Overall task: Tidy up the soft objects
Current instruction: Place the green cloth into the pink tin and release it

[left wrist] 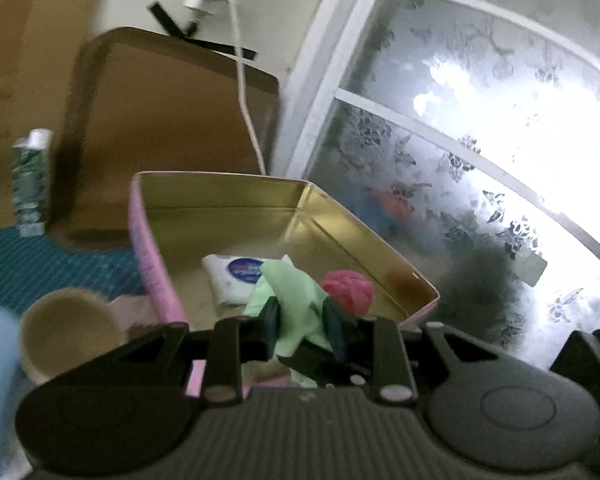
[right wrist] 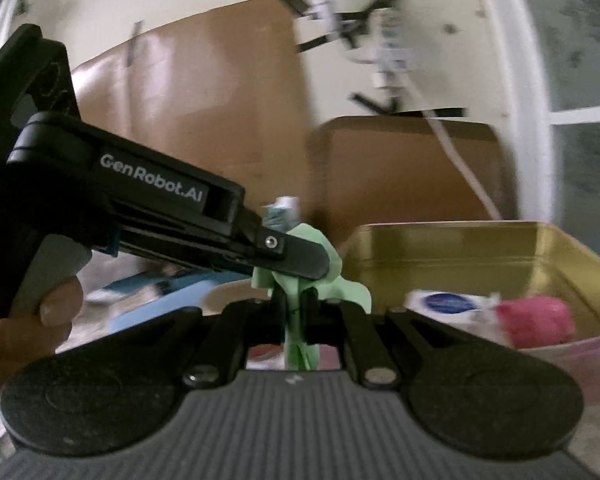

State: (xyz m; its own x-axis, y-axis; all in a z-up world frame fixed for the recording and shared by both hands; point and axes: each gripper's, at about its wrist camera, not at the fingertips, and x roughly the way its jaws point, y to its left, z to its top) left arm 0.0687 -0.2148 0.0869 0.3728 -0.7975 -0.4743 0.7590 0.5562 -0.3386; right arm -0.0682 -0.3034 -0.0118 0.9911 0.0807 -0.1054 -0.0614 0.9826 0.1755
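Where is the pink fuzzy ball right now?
The pink ball sits inside the open gold tin, beside the white tissue packet, just past the green cloth both grippers hold.

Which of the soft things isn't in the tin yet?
The green cloth, pinched by both grippers. The white packet and pink ball already lie inside the tin.

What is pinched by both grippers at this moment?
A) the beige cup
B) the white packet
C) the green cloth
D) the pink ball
C: the green cloth sits clamped in the left gripper and in the right gripper, while the pink ball and white packet lie in the tin.
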